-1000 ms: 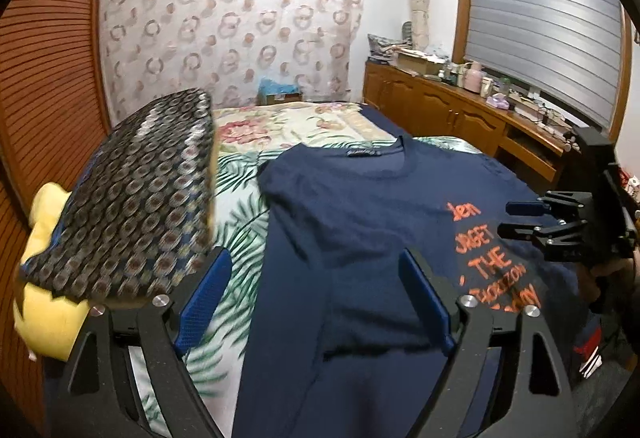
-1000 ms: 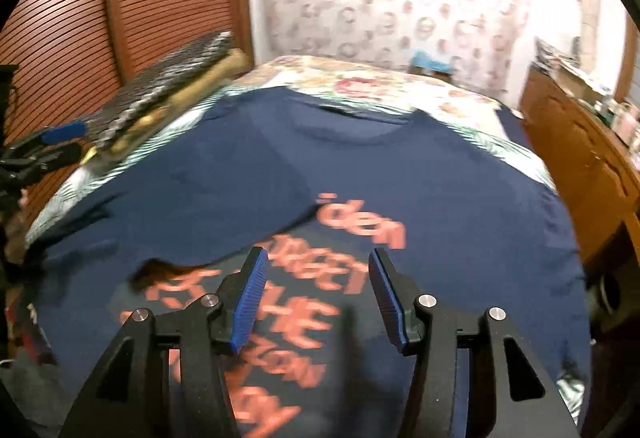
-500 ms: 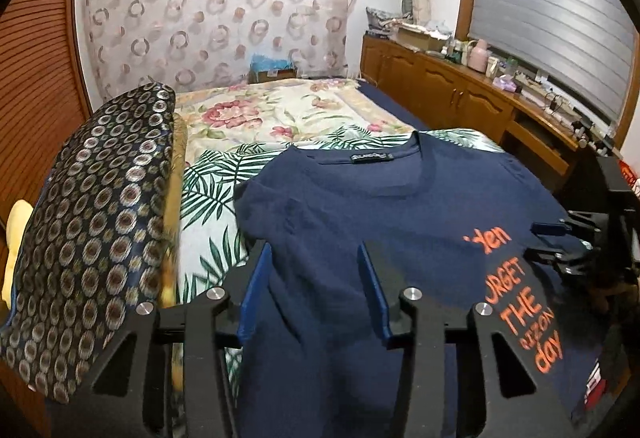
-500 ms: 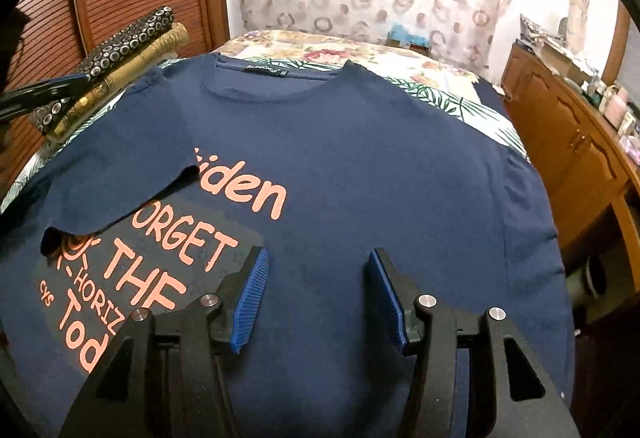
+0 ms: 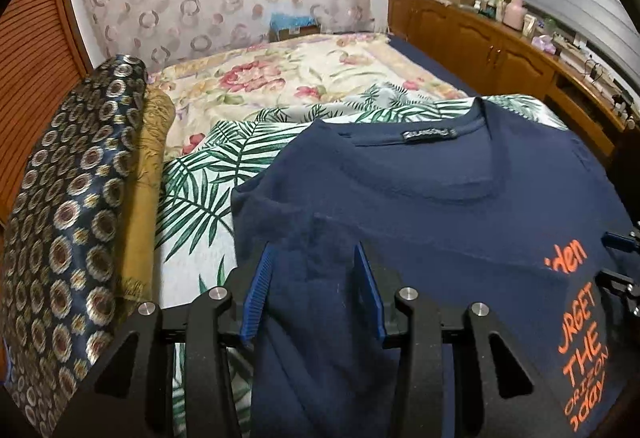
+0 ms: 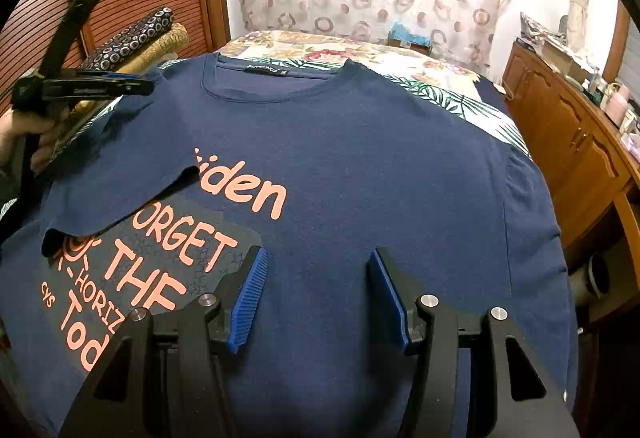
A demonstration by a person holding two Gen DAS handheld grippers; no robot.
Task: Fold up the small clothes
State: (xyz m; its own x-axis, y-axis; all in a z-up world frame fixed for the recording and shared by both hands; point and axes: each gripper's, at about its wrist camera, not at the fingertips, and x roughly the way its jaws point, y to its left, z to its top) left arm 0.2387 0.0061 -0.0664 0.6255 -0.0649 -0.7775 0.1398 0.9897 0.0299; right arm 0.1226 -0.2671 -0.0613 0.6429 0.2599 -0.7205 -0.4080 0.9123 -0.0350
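A navy T-shirt (image 6: pixel 360 157) with orange lettering lies face up on the bed, collar at the far end; it also shows in the left wrist view (image 5: pixel 440 205). Its left sleeve (image 6: pixel 120 173) is folded inward over the print. My left gripper (image 5: pixel 312 274) hovers over the shirt's left shoulder area with its jaws open around bunched fabric, not closed on it. In the right wrist view the left gripper (image 6: pixel 136 83) shows side-on at the shirt's left shoulder. My right gripper (image 6: pixel 318 270) is open and empty above the shirt's lower middle.
A patterned dark cushion (image 5: pixel 68 217) and a gold one (image 5: pixel 148 173) lie along the bed's left edge by a wooden wall. A wooden cabinet (image 6: pixel 580 141) with clutter runs along the right. The floral bedspread (image 5: pixel 280 77) extends beyond the collar.
The left gripper moved forward and down over the shirt's left shoulder and its jaws narrowed from wide open. The right gripper rose slightly and pulled back; the sleeve stays folded over the print.
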